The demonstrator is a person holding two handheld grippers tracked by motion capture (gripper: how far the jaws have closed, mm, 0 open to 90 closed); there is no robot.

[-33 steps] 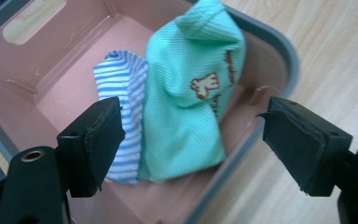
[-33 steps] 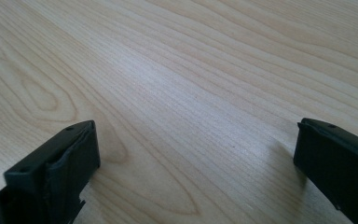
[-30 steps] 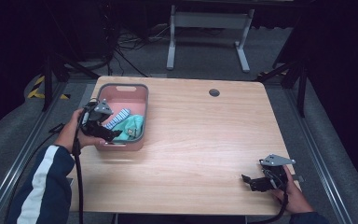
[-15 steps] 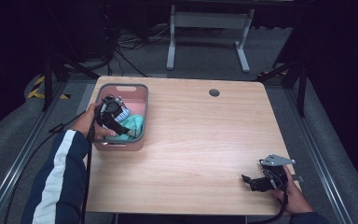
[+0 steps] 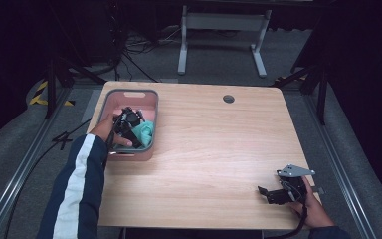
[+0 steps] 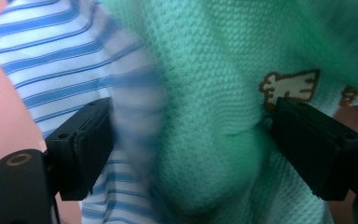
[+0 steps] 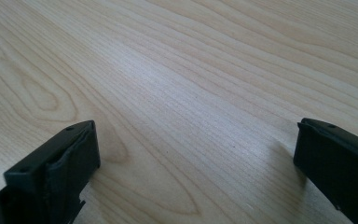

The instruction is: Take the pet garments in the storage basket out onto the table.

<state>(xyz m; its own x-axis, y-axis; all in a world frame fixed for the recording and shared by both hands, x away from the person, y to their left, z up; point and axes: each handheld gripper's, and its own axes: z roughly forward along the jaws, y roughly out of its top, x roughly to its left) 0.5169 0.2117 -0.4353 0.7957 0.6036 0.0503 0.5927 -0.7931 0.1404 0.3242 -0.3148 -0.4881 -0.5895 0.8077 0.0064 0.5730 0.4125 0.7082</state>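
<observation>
Green knit cloth (image 6: 223,116) lies between the jaws of our left tongs (image 6: 191,149), inside the pink bin (image 5: 151,107). The jaws stand apart and have just been opening; we see the cloth bulging between them, with the pads not pressing on it. A blue-striped white cloth (image 6: 70,60) lies just beside the green one, at the left jaw in the left gripper view. Our right tongs (image 7: 196,158) rest low over the bare desk (image 7: 191,70), jaws wide apart with nothing between them, well apart from the bin. In the high view the left tongs (image 5: 128,122) sit within the bin, at the far left of the desk.
</observation>
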